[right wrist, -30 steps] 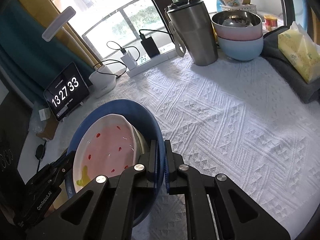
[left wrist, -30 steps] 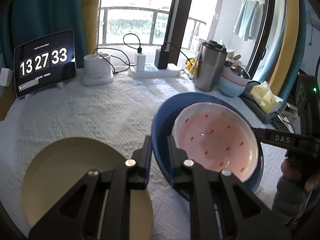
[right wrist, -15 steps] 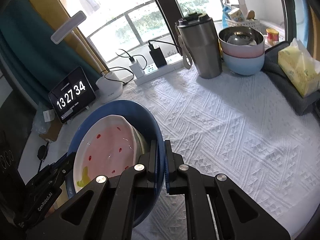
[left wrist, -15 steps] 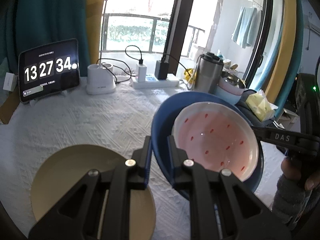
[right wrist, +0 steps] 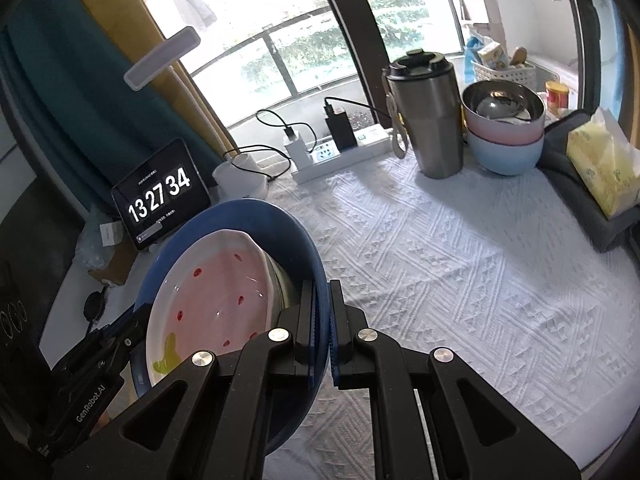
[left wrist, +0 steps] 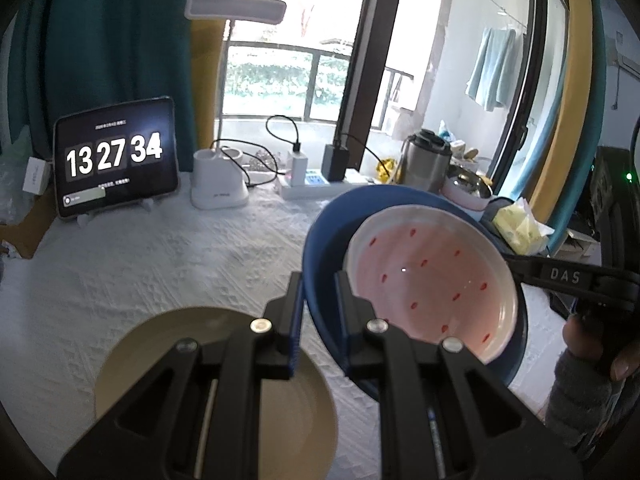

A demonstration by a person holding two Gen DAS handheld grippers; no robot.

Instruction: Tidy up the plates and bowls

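Observation:
A blue plate [left wrist: 328,224] hangs above the table, carrying a pink bowl with red specks [left wrist: 428,280]. My left gripper [left wrist: 318,296] is shut on the plate's left rim. My right gripper [right wrist: 320,312] is shut on the opposite rim of the blue plate [right wrist: 240,216], where the pink bowl [right wrist: 216,288] leans against a metal bowl edge inside. A beige plate [left wrist: 152,352] lies on the white cloth below my left gripper. Pink and blue bowls with a steel bowl on top [right wrist: 504,136] are stacked at the far right.
At the back stand a steel tumbler [right wrist: 428,112], a power strip with chargers [right wrist: 340,152], a white lamp base [left wrist: 218,180] and a clock tablet [left wrist: 116,160]. A yellow tissue pack [right wrist: 604,164] lies on a grey cloth at the right edge.
Both grippers have lifted the blue plate with the pink bowl upward; the table and beige plate look farther below. The clock went from 33 to 34.

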